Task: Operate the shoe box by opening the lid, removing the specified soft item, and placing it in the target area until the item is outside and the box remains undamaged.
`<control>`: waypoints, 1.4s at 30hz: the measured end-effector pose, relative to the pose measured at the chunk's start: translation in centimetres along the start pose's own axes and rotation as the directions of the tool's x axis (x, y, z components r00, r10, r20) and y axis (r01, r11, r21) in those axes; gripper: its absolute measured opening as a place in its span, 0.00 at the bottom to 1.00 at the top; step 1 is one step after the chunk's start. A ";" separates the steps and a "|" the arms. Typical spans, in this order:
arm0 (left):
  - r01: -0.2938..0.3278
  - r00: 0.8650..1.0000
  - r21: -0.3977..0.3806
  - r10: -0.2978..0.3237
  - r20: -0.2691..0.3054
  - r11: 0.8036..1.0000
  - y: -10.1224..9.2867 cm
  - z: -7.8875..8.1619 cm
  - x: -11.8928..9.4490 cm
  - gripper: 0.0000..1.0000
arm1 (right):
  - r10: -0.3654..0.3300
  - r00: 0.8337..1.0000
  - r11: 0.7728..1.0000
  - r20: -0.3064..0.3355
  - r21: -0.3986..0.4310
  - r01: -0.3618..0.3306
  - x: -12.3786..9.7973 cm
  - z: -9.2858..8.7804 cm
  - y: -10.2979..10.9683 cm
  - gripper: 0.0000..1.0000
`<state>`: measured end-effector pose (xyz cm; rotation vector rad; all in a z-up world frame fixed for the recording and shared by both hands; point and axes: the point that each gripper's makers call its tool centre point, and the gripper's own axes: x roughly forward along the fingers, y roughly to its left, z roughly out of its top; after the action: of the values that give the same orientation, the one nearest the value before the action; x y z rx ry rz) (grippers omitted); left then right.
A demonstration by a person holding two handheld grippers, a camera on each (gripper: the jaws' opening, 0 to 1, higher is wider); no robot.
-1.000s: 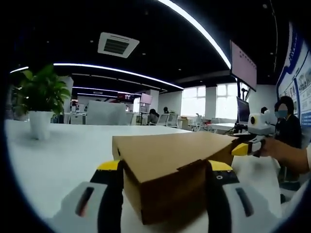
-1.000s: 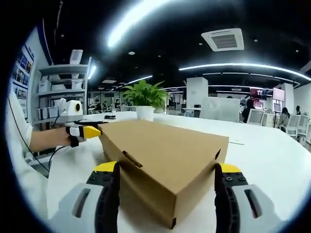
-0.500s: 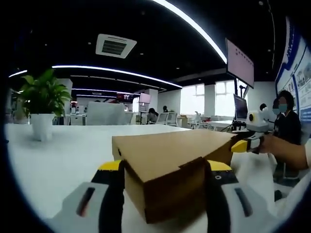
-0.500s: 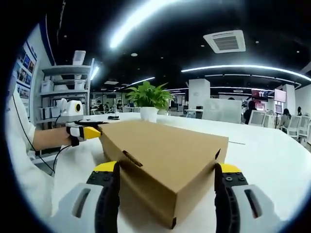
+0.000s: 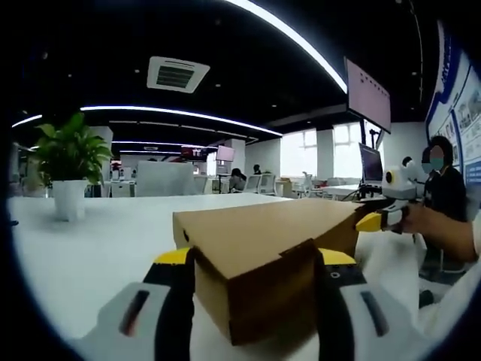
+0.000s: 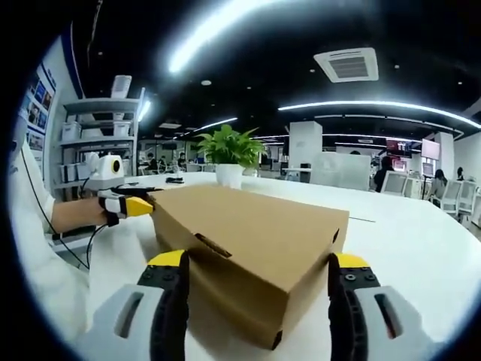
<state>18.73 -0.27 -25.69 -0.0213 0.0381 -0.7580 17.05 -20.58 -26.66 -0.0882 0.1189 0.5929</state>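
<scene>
A brown cardboard shoe box lies on a white table with its lid down. My left gripper holds one short end, a yellow-tipped jaw pressed to each side. At the opposite end my right gripper clamps the box the same way, one jaw on each side. In the left gripper view the right gripper shows at the far end, held by a hand. The left gripper shows at the far left end in the right gripper view. The box's contents are hidden.
A potted green plant in a white pot stands on the table, also seen as the plant behind the box. Shelving lines the wall at the left. A seated person and a hanging screen are at the right.
Both pairs of jaws have drawn in slightly against the box's sides. In the right gripper view the near end of the box sits a little higher.
</scene>
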 end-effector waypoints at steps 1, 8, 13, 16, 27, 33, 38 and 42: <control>-0.001 1.000 0.001 0.001 0.002 1.000 -0.1 0.0 -0.1 0.65 | -0.001 1.000 1.000 0.002 -0.001 0.001 -0.1 0.0 0.1 0.76; -0.002 1.000 0.003 0.002 0.024 1.000 -0.2 -0.1 -0.9 0.64 | -0.014 1.000 1.000 0.006 0.005 0.014 -0.7 0.0 0.7 0.74; 0.003 1.000 0.010 -0.003 0.023 1.000 0.2 -0.2 -0.8 0.64 | -0.016 1.000 1.000 0.006 0.004 0.016 -0.7 -0.1 0.4 0.75; -0.004 1.000 0.010 0.004 0.027 1.000 0.4 -0.3 -0.9 0.64 | -0.009 0.999 1.000 0.032 0.001 0.009 -0.8 -0.2 0.1 0.76; 0.001 1.000 0.013 -0.001 -0.014 1.000 0.1 -0.6 -1.4 0.60 | -0.030 0.999 1.000 0.023 -0.008 0.030 -0.9 -0.2 0.0 0.74; -0.025 0.999 0.057 0.027 -0.028 0.998 -0.3 -0.9 -1.2 0.58 | -0.052 0.998 0.999 0.028 0.005 0.051 -1.5 -0.2 0.1 0.70; -0.018 0.999 0.056 0.020 -0.035 0.998 -0.7 -0.8 -1.5 0.58 | -0.056 0.998 0.998 0.042 0.008 0.056 -1.9 -0.3 0.4 0.70; -0.008 0.999 0.053 0.011 -0.046 0.999 -0.6 -0.8 -1.8 0.58 | -0.049 0.998 0.999 0.029 -0.002 0.049 -2.0 -0.3 0.5 0.70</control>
<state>16.96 0.56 -26.46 0.0469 0.0619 -0.7496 15.07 -21.36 -26.75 -0.0846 0.0876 0.5455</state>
